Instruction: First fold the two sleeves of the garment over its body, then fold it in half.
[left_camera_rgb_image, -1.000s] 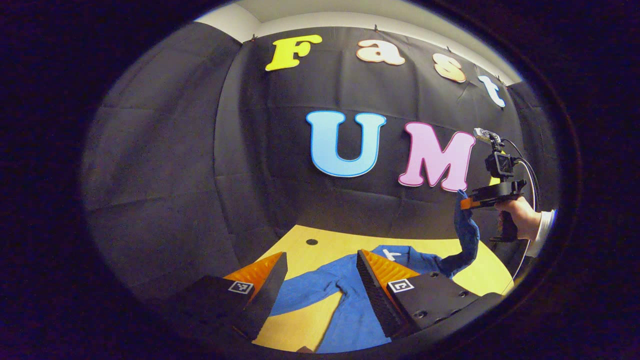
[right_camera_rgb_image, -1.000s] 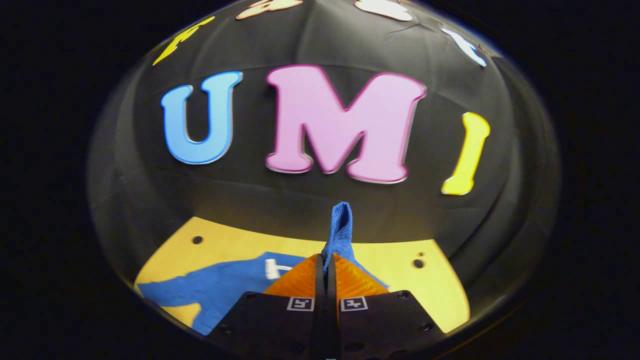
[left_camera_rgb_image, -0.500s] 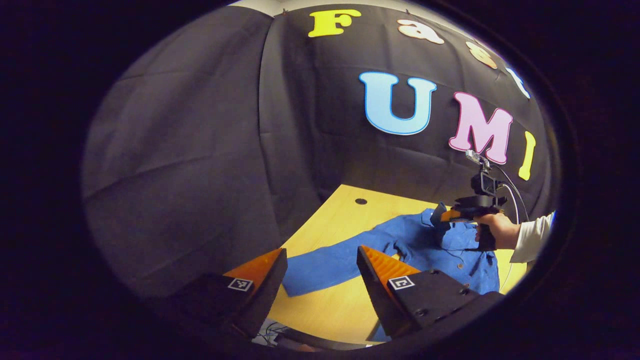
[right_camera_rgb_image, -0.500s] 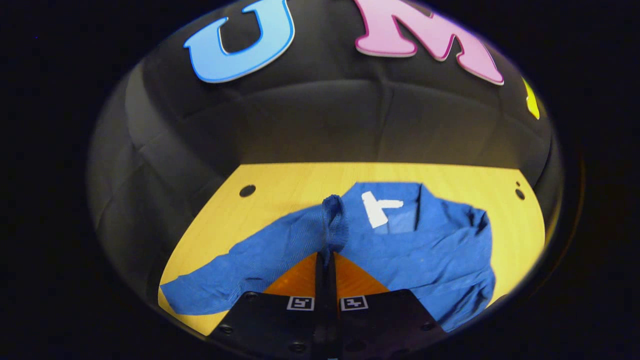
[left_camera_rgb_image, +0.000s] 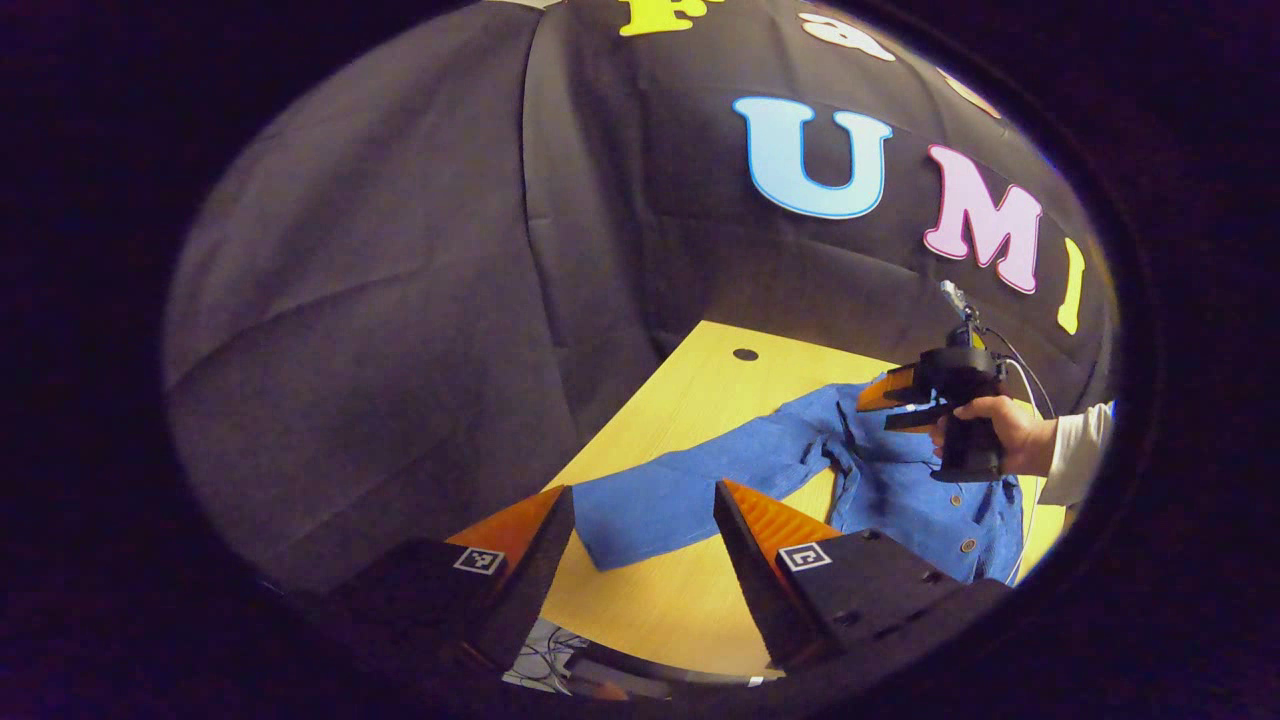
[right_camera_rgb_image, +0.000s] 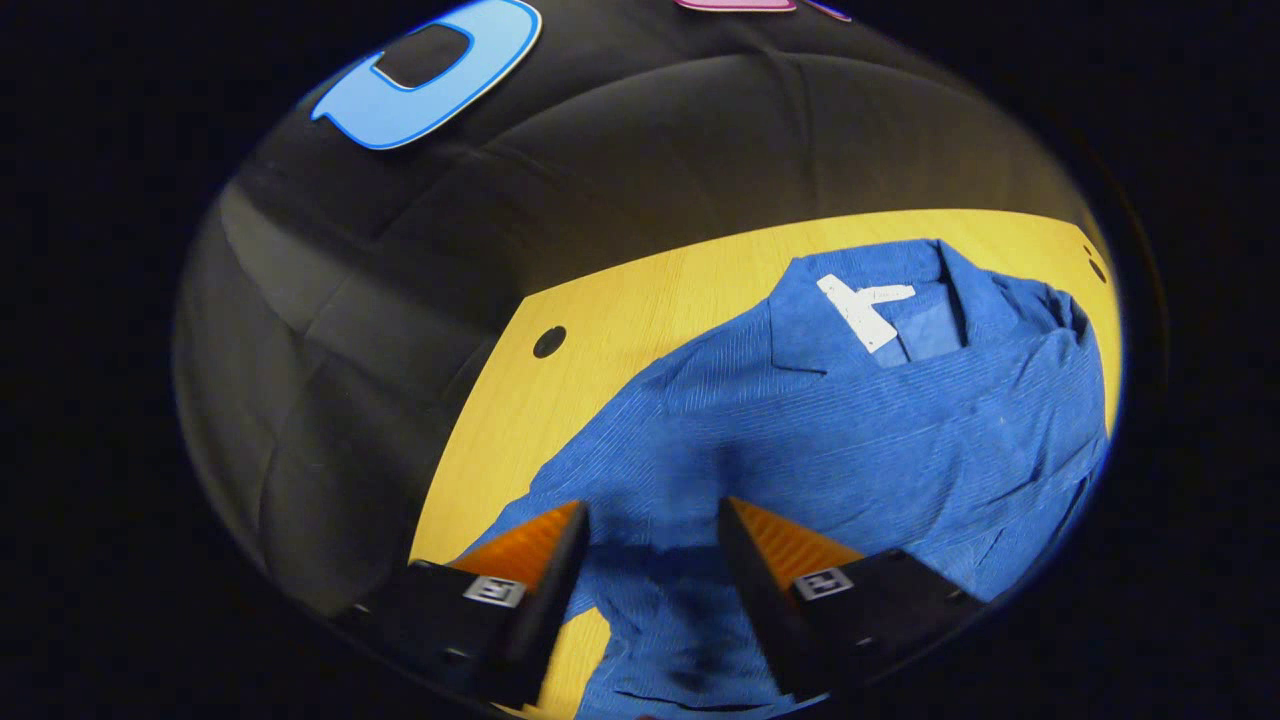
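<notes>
The left tool (left_camera_rgb_image: 640, 530) stood spread and empty above the near edge of the yellow worktop (left_camera_rgb_image: 690, 400), with the cuff end of the blue garment's (left_camera_rgb_image: 900, 490) outstretched sleeve (left_camera_rgb_image: 680, 495) lying flat just ahead between its fingers. Farther ahead and to its right, a hand (left_camera_rgb_image: 1005, 440) held the right tool (right_camera_rgb_image: 645, 560), likewise spread and gripping nothing, low over the garment's body, where the other sleeve (right_camera_rgb_image: 1030, 400) lay folded across it, collar beyond.

- The left gripper (left_camera_rgb_image: 640, 540) is hovering with fingers apart above a blue sleeve (left_camera_rgb_image: 680, 490).
- A hand (left_camera_rgb_image: 1005, 435) is holding the right gripper (left_camera_rgb_image: 885, 400), parted, over the shirt (left_camera_rgb_image: 920, 500) on the yellow table (left_camera_rgb_image: 690, 400).
</notes>
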